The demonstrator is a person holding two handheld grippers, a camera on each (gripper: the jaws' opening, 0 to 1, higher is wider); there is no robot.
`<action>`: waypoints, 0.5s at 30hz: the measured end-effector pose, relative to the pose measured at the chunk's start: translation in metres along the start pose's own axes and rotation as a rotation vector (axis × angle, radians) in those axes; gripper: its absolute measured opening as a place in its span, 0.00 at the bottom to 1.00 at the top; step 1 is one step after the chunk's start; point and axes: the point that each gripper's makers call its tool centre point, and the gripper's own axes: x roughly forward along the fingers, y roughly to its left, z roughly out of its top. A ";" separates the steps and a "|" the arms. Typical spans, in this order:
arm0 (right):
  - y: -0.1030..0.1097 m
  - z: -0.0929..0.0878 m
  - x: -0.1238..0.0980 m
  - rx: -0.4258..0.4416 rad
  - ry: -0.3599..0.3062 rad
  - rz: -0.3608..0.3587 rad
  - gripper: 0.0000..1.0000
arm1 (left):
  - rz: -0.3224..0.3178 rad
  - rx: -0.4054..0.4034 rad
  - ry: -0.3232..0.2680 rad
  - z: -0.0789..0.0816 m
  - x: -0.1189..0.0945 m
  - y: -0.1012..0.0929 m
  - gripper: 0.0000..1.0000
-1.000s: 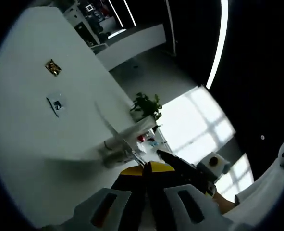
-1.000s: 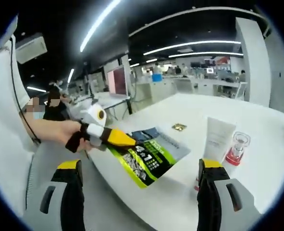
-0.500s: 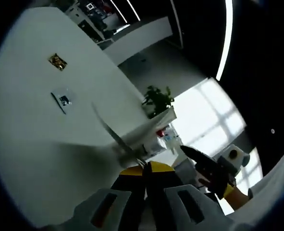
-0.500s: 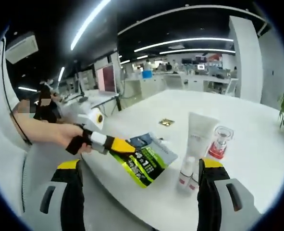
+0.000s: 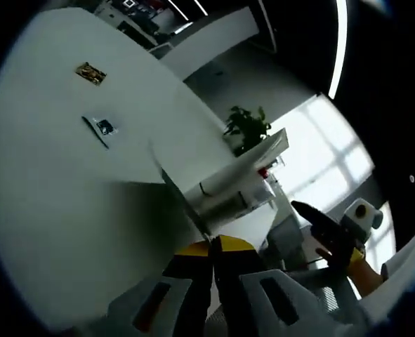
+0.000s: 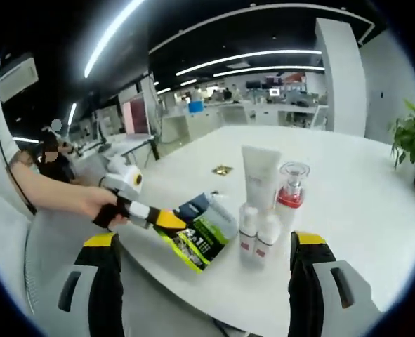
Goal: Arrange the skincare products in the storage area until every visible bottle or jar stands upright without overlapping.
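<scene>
In the right gripper view, I am seeing my left gripper [image 6: 166, 220] at centre left, pinching a green and black sachet [image 6: 193, 240] that is lying near the edge of the white table [image 6: 347, 210]. Right of it, in the middle of the frame, a white tube [image 6: 258, 175], a red-capped clear bottle [image 6: 290, 188] and two small white bottles [image 6: 256, 235] are standing upright, close together. My right gripper [image 6: 203, 281] is hovering with its jaws spread wide at the bottom. In the left gripper view, the jaws are pressed together on the sachet's edge [image 5: 186, 203].
</scene>
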 end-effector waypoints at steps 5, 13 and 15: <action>0.000 0.001 0.000 0.004 -0.005 -0.009 1.00 | 0.058 0.007 0.020 -0.006 -0.002 0.013 0.00; 0.002 -0.001 0.001 0.004 0.003 -0.005 1.00 | 0.114 -0.024 0.012 -0.013 -0.004 0.025 0.00; 0.002 -0.001 0.001 0.004 0.005 -0.005 1.00 | 0.133 -0.024 0.022 -0.017 -0.004 0.029 0.00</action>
